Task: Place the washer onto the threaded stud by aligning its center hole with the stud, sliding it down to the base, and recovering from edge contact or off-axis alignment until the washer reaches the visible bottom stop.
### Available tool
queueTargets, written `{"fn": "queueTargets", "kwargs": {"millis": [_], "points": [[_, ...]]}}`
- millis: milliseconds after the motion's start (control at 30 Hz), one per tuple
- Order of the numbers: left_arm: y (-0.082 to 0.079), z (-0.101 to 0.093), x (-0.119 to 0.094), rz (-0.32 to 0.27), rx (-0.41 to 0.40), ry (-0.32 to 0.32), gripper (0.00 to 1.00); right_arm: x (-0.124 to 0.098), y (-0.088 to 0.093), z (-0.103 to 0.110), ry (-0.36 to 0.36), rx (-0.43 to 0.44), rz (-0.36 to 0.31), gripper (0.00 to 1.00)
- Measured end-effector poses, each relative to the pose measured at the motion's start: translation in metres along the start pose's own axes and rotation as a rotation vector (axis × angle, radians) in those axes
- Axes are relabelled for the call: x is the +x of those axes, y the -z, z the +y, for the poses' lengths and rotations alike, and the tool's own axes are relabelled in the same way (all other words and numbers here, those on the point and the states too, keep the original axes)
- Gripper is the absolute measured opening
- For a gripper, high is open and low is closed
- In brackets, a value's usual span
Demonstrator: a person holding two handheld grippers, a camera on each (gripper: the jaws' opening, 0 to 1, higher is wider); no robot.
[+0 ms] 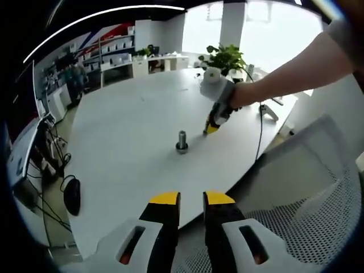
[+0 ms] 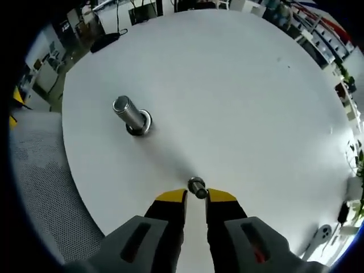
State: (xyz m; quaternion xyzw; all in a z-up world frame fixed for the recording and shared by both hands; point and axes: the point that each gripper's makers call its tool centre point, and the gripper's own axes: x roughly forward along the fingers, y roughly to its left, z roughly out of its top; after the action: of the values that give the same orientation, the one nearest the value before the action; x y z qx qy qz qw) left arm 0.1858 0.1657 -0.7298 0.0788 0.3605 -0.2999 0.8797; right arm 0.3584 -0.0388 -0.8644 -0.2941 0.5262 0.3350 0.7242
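Observation:
The threaded stud [image 1: 182, 139] stands upright on the white round table [image 1: 125, 148], with a metal collar at its base. In the right gripper view the stud [image 2: 128, 112] leans toward the upper left, well apart from my right gripper [image 2: 196, 196]. That gripper is shut on a small metal washer [image 2: 197, 186], which sticks out at its yellow tips. In the left gripper view a gloved hand holds the right gripper [image 1: 211, 128] just right of the stud, tips close to the tabletop. My left gripper [image 1: 191, 199] hovers at the table's near edge, jaws slightly apart with nothing between them.
A grey mesh chair [image 1: 307, 187] stands at the table's right side, also seen as the mesh chair [image 2: 40, 187]. A potted plant [image 1: 224, 57], a white roll and a cable sit at the far edge. A dark mouse [image 1: 72, 196] lies below on the left.

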Motion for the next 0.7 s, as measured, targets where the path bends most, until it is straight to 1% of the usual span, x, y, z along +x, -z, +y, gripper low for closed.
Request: {"fn": "queueTargets", "kwargs": {"millis": [200,333,433,500,533,567,633,700], "points": [[0.001,0.0,0.0,0.006,-0.003,0.0,0.13,0.006,0.003,-0.003,0.007,0.028,-0.003,0.15],[0.001,0.0,0.0,0.008,-0.004,0.0,0.13,0.005,0.005,-0.005,0.008,0.047,-0.009,0.16],[0.002,0.0,0.0,0.009,-0.007,0.0,0.13,-0.001,0.005,-0.005,0.011,0.057,-0.025,0.17],[0.001,0.001,0.0,0.007,-0.007,0.0,0.13,-0.007,0.003,-0.003,0.0,0.088,-0.066,0.18],[0.001,0.0,0.0,0.006,-0.006,0.0,0.13,-0.013,0.001,-0.004,0.004,0.099,-0.101,0.18],[0.001,0.001,-0.001,0.003,-0.006,-0.002,0.13,-0.015,0.002,-0.005,0.004,0.099,-0.119,0.18],[-0.001,0.001,-0.001,-0.005,-0.008,-0.001,0.13,-0.024,0.008,-0.008,0.018,0.104,-0.137,0.18],[0.0,0.001,-0.001,-0.003,-0.006,0.0,0.13,-0.033,0.01,-0.011,0.035,0.122,-0.184,0.18]]}}
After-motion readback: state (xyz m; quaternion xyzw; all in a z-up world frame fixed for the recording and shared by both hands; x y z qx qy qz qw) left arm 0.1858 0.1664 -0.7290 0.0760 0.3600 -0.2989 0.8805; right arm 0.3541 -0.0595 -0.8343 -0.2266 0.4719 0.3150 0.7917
